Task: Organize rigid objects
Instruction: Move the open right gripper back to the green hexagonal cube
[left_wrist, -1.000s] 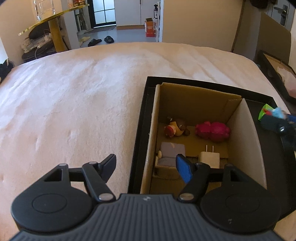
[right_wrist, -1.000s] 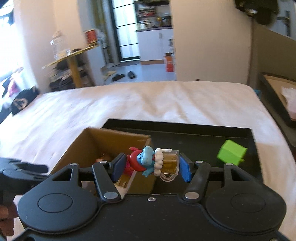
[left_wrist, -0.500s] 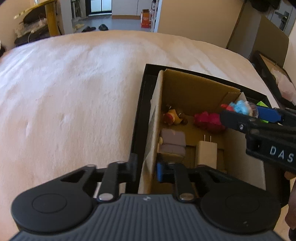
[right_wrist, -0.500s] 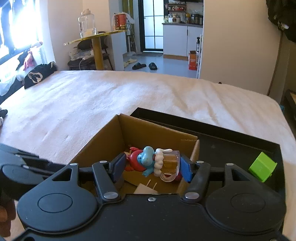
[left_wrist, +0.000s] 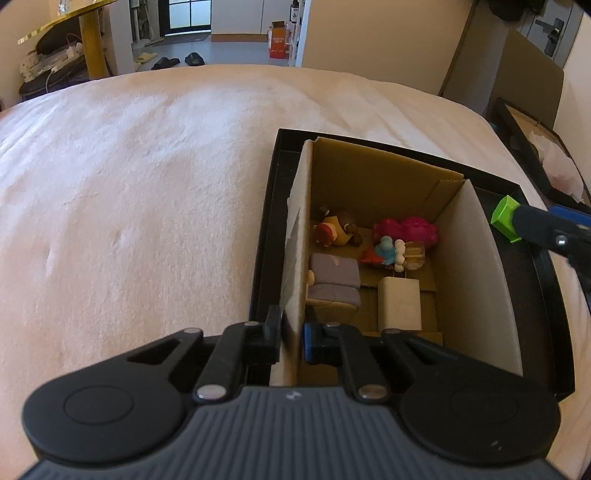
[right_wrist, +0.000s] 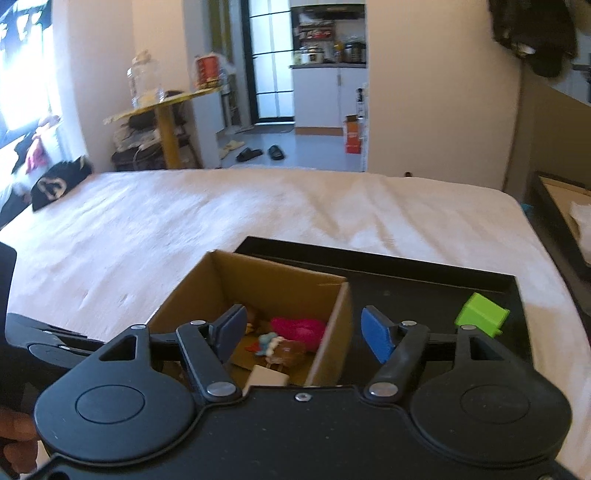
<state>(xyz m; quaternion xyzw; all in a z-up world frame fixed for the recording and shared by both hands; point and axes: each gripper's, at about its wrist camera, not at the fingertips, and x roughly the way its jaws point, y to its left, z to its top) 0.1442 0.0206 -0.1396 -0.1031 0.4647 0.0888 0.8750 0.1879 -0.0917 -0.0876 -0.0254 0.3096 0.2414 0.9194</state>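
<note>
Left gripper (left_wrist: 291, 338) clamped narrow on the near left wall of the cardboard box (left_wrist: 484, 280), one finger outside, one inside. Right gripper (right_wrist: 303, 334) spread wide and holding nothing, above the box's right wall. Smurf figure (left_wrist: 393, 253) lying on the box floor ahead of the left gripper, just below the right one, beside the pink toy (left_wrist: 406, 229); green cube (right_wrist: 482, 314) on the black tray (right_wrist: 406, 280), right of the right gripper.

Toys (left_wrist: 395, 251) in box (left_wrist: 476, 266) on tray (left_wrist: 546, 295)
</note>
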